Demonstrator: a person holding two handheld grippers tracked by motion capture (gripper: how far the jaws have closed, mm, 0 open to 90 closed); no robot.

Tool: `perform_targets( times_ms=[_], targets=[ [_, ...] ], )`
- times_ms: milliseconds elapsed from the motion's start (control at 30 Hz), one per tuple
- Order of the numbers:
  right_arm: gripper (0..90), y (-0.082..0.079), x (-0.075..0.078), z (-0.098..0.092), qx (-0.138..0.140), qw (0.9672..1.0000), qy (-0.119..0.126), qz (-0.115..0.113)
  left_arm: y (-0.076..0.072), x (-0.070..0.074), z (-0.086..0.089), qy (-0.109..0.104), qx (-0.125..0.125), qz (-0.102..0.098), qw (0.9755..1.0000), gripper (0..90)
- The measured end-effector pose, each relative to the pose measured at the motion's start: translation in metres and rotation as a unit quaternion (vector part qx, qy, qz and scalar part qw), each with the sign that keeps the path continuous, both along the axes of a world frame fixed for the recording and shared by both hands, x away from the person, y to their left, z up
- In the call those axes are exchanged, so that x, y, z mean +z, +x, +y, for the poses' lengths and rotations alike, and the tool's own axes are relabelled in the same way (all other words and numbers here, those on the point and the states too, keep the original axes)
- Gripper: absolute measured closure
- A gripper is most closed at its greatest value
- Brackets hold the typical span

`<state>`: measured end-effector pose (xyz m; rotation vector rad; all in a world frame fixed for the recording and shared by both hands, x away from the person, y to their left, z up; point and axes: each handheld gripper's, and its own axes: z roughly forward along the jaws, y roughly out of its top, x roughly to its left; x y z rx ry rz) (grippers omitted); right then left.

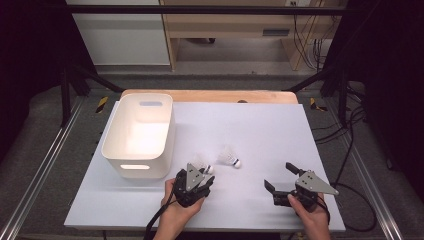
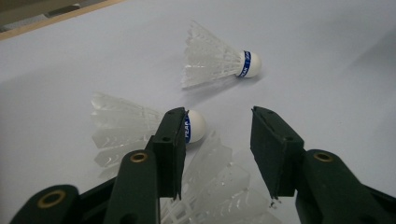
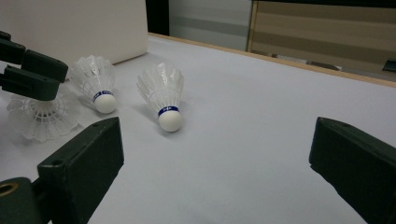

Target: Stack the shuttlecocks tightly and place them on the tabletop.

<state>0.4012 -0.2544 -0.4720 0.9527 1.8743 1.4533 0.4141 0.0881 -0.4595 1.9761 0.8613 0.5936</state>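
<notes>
**Three shuttlecocks on a white surface**

White surface (image 1: 260,130) carries a white bin (image 1: 139,135) at the left. Just beside the bin, the left hand-held gripper (image 2: 217,140) stands half open over a shuttlecock (image 2: 224,191) lying loose between its jaws. Two more shuttlecocks (image 2: 140,128) (image 2: 219,58) lie just beyond. Well apart, the right hand-held gripper (image 1: 280,177) rests wide open, gripping nothing.

Three white shuttlecocks (image 2: 212,58) on table
</notes>
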Motion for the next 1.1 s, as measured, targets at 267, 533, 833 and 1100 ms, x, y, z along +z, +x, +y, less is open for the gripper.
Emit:
perform_targets(
  times_ms=[267, 533, 833, 1100],
  targets=[
    [3.5, 0.000, 0.000, 0.001, -0.001, 1.0000, -0.001, 0.003, 0.003, 0.000, 0.004, -0.028, -0.002, 0.012, 0.9995, 41.0],
    [3.5, 0.000, 0.000, 0.001, -0.001, 1.0000, -0.003, 0.001, 0.001, 0.002, 0.005, -0.040, 0.001, 0.006, 0.9992, 39.3],
    [3.5, 0.000, 0.000, 0.001, -0.001, 1.0000, -0.002, 0.002, -0.002, 0.006, 0.011, -0.058, -0.011, -0.007, 0.9982, 26.4],
    [3.5, 0.000, 0.000, 0.001, -0.001, 1.0000, -0.007, 0.002, -0.009, 0.012, 0.025, -0.096, -0.007, -0.021, 0.9951, 11.9]
  ],
)
